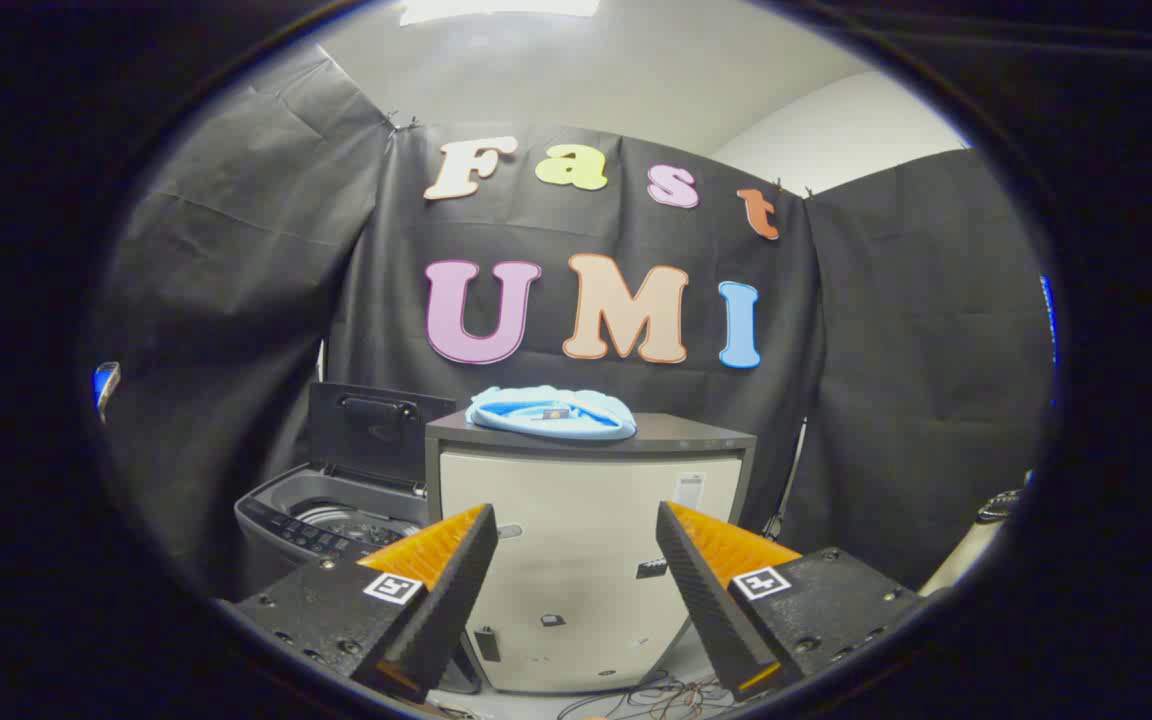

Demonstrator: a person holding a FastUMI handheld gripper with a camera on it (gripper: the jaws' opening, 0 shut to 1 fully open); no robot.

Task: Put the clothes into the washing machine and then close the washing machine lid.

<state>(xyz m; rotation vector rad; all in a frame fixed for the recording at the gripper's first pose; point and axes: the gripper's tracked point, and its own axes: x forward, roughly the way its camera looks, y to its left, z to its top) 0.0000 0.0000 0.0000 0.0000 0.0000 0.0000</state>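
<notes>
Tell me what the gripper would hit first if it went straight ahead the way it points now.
Probably the pale front of the cabinet, which lies between and beyond the open gripper fingers. The blue clothes sit higher, on the cabinet's top, and the open washing machine stands off to the left. Depth is hard to judge.

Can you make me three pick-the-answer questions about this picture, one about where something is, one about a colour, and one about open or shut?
1. Where are the clothes?
A. on top of the cabinet
B. inside the washing machine
C. on the floor

2. What colour are the clothes?
A. red
B. light blue
C. green

3. How is the washing machine lid?
A. shut
B. taken off
C. standing open

Answers: 1 A, the pile lies on the cabinet top, beyond the open, empty gripper. 2 B, the cloth is light blue. 3 C, the lid stands up behind the tub.
</notes>
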